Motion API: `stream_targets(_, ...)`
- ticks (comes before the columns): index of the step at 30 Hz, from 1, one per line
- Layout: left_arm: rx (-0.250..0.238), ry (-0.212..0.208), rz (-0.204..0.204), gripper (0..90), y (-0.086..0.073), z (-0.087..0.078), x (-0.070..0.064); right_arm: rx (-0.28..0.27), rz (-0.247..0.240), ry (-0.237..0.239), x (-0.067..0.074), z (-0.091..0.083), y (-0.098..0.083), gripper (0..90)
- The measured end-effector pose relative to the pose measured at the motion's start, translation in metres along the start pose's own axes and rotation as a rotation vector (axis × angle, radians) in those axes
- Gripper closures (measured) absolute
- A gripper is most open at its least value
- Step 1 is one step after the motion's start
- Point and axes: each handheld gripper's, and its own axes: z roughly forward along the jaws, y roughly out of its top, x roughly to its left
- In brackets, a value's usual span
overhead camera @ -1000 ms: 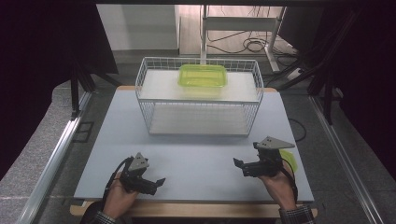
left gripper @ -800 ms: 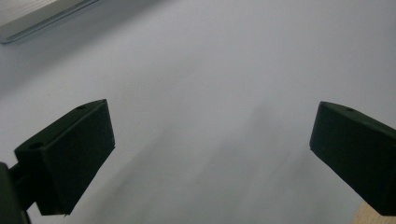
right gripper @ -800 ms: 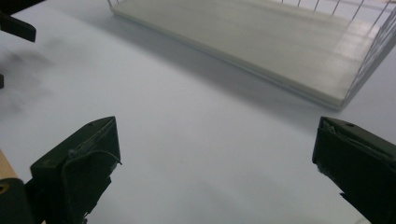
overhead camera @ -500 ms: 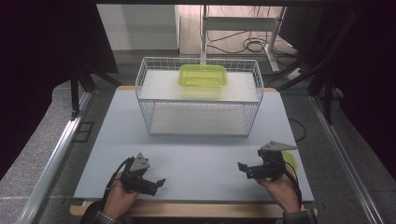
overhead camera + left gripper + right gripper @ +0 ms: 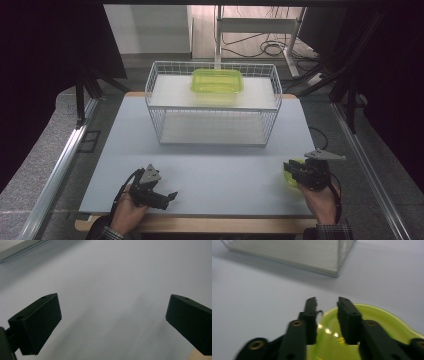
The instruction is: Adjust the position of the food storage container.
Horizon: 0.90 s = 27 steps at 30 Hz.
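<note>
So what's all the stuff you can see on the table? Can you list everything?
wire basket: one, white, far middle of the table.
container: one, yellow-green, inside the wire basket at the back.
lid: one, yellow-green, near right corner of the table, its rim between the right gripper's jaws.
table: one, pale grey top.
left gripper: one, black, near left, jaws wide open over bare table.
right gripper: one, black, near right, jaws have just been closing at the lid's rim.
</note>
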Motion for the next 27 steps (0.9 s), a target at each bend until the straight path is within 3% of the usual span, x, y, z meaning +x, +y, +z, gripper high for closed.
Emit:
stream_targets(3,0.002,-0.001,0.000,0.0,0.000,0.000,0.000,-0.002,0.012,-0.031,-0.011,-0.007,-0.002,88.4)
stream_targets(16,0.012,0.005,0.016,0.6,0.000,0.001,-0.001,-0.020,0.081,-0.180,-0.048,-0.029,-0.012,89.0)
stream_targets(21,0.018,0.005,0.024,0.9,0.001,0.002,-0.002,0.012,0.116,-0.229,-0.062,-0.027,-0.021,89.0)
stream_targets(27,0.025,0.005,0.035,1.0,0.001,0.003,-0.003,0.041,0.157,-0.225,-0.068,-0.026,-0.032,88.9)
